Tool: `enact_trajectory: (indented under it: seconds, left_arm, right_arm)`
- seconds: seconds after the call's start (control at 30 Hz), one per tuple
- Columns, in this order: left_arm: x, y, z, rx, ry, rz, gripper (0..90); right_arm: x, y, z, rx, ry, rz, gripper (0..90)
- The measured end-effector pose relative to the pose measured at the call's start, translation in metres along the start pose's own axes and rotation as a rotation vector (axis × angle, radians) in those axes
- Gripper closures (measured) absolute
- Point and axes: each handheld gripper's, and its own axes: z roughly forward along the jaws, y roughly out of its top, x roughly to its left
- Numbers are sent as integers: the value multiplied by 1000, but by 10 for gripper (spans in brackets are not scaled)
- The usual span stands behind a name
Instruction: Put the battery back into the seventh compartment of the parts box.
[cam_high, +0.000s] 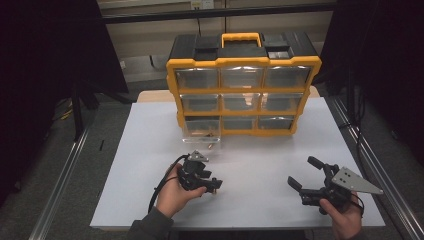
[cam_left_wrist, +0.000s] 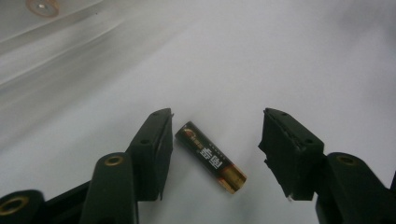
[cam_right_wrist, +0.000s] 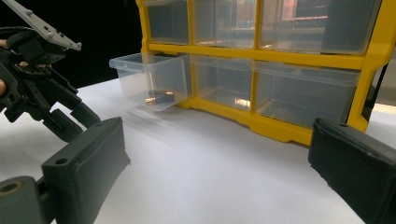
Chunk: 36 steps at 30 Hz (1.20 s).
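One battery (cam_left_wrist: 211, 157) lies on my white worktop (cam_high: 260, 150) between the left gripper's (cam_high: 212, 186) half-closed, not-yet-gripping fingers (cam_left_wrist: 152, 149); the pulled-out drawer (cam_right_wrist: 152, 79) awaits it, right gripper (cam_high: 299, 176) idle, fingers wide.

The battery (cam_left_wrist: 210, 157) has a glossy black wrap and shiny gold metal end. The left gripper (cam_left_wrist: 215, 140) jaws look matt black plastic. The table (cam_high: 260, 170) is smooth matt white. The drawer (cam_right_wrist: 152, 79) is clear glossy plastic in a yellow plastic organizer (cam_high: 243, 62).

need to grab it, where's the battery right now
In the left gripper view the battery lies on the white table, between the left gripper's open jaws, untouched.
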Motion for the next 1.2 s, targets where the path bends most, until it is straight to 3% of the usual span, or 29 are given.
enact_trajectory:
  seconds: [0.3, 0.53, 0.77, 0.83, 0.87, 0.97, 1.03, 1.07, 1.2]
  left_arm:
    - [-2, -6, 3, 15, 4, -10, 486]
    - [-2, -8, 7, 42, 17, 11, 529]
    - [-2, -10, 9, 50, 37, 15, 607]
    - [-2, -10, 8, 86, 37, 32, 660]
    - [-4, -11, 9, 95, 61, 44, 678]
    - [-5, -10, 9, 104, 71, 57, 709]
    - [-5, -10, 9, 109, 85, 58, 747]
    - [-5, -9, 9, 112, 83, 33, 762]
    - [-6, -9, 9, 117, 92, 39, 773]
  right_arm:
    - [0, 0, 0, -3, 4, 0, 38]
    - [0, 0, 0, -1, 1, -2, 39]
    - [0, 0, 0, -2, 4, -2, 39]
    - [0, 1, 0, -2, 2, -3, 39]
    - [0, 1, 0, -2, 2, -3, 39]
    - [1, 1, 0, -1, 6, -2, 39]
    - [1, 0, 0, -2, 7, -3, 39]
    - [1, 1, 0, -3, 8, -6, 39]
    - [1, 1, 0, -4, 7, -3, 39]
